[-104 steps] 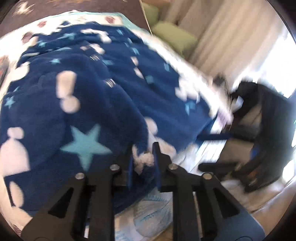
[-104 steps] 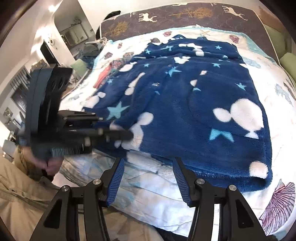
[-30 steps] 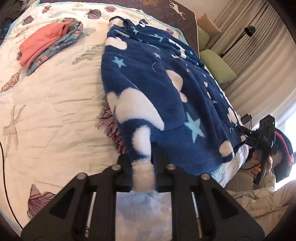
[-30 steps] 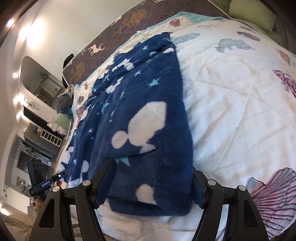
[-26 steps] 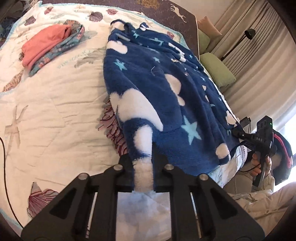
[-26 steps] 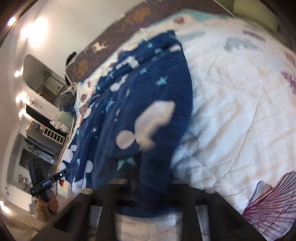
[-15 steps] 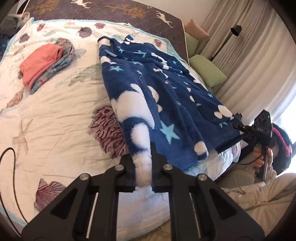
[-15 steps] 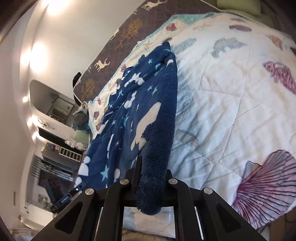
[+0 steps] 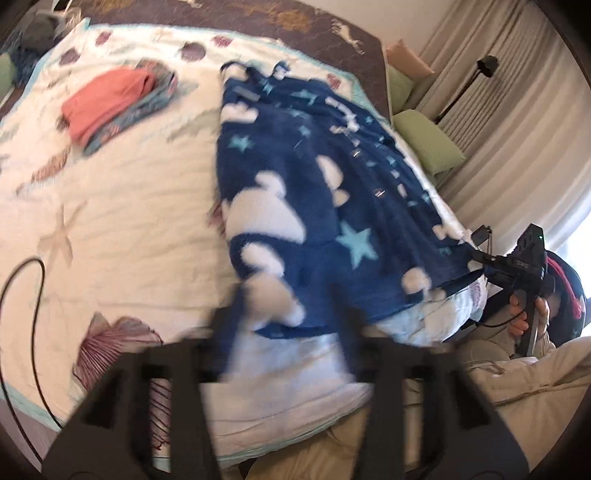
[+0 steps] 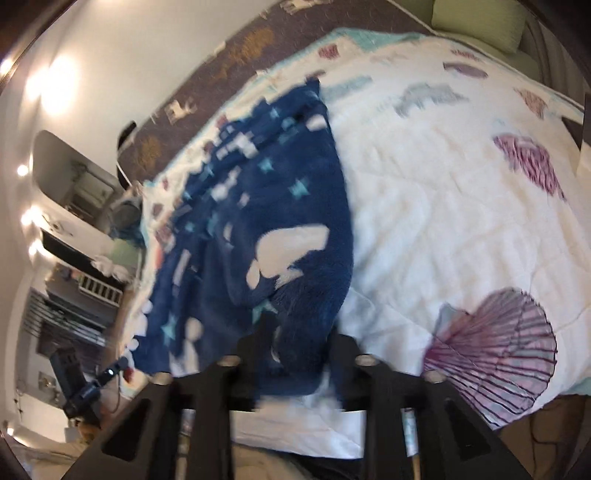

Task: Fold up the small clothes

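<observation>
Left gripper (image 9: 288,295) smeared by motion, fingers spread wide, gripping nothing; near-left corner of the blue fleece garment (image 9: 325,206) lying loose in the gap, seemingly touching the inner face of the left finger only, though too blurred to be sure. Right gripper (image 10: 299,325) likewise blurred, jaws parted less widely, the garment's near-right corner bunched between them and filling most of the gap; looks loose rather than pinched. Garment itself stretched lengthwise along the white sea-creature bedspread (image 9: 129,221), dark blue with pale stars and white blobs, collar end toward the brown headboard (image 9: 295,22), hem at the near edge of the bed, a row of snaps down its middle. In the left view, the other handheld tool out at the hem's far corner, just off the bed's edge. Beyond the garment on the left side of the bed, well apart from it, a folded coral piece (image 9: 107,99) stacked on a patterned one. Black cable (image 9: 22,280) looping over the bedspread at the left edge. Purple shell print (image 10: 491,350) on the bedspread just right of the right gripper. Green pillows (image 9: 428,144) near the head of the bed, then a floor lamp (image 9: 487,66) and beige curtains (image 9: 517,129).
</observation>
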`<action>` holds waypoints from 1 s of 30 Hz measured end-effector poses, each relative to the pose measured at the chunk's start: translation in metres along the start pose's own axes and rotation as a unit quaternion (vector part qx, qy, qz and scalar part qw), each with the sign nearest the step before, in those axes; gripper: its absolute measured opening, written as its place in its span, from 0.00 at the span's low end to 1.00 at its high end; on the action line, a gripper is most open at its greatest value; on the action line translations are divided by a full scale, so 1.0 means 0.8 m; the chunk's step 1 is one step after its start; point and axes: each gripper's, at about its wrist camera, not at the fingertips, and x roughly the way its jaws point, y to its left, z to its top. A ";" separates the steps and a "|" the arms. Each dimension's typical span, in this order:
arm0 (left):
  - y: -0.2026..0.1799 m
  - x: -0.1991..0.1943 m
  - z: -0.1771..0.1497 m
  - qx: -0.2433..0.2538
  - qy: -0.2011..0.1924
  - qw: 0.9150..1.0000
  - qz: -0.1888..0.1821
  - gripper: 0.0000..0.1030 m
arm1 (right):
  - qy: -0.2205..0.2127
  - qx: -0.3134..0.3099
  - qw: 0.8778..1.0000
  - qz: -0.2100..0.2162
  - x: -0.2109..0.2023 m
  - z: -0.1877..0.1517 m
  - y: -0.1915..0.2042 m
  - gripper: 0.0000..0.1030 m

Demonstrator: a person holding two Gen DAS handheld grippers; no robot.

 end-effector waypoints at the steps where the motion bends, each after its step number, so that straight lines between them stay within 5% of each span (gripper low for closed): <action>1: 0.004 0.007 -0.002 -0.004 0.005 1.000 0.007 0.67 | 0.002 -0.003 1.000 -0.002 0.002 -0.002 -0.002 0.53; 4: 0.016 0.027 -0.007 -0.024 0.033 0.999 0.017 0.68 | -0.005 -0.016 1.000 -0.014 0.007 -0.005 -0.003 0.72; 11: 0.035 0.041 -0.006 -0.060 0.019 0.997 -0.041 0.69 | 0.012 0.017 1.000 0.016 0.040 -0.004 -0.021 0.78; 13: 0.032 0.047 -0.001 -0.061 0.016 0.996 -0.057 0.31 | -0.002 0.039 0.999 0.036 0.045 0.002 -0.024 0.78; 14: 0.031 0.053 0.002 -0.069 0.028 0.995 -0.063 0.13 | -0.006 0.045 0.998 0.051 0.048 0.006 -0.024 0.74; 15: 0.029 0.053 0.005 -0.074 0.024 0.995 -0.055 0.12 | -0.004 0.043 0.997 0.058 0.050 0.009 -0.021 0.61; 16: 0.023 0.048 0.005 -0.065 0.013 0.997 -0.045 0.12 | 0.008 0.040 0.997 0.059 0.054 0.012 -0.018 0.03; 17: 0.010 0.036 0.006 -0.047 -0.003 0.998 -0.035 0.12 | 0.029 0.055 0.996 0.059 0.059 0.013 -0.017 0.07; 21: -0.023 -0.024 0.011 -0.007 -0.052 0.997 -0.061 0.11 | -0.006 0.071 0.993 0.093 0.016 0.010 -0.008 0.06; 30: -0.057 -0.090 0.008 0.031 -0.058 0.995 -0.072 0.11 | -0.049 0.030 0.992 0.111 -0.072 -0.006 0.023 0.06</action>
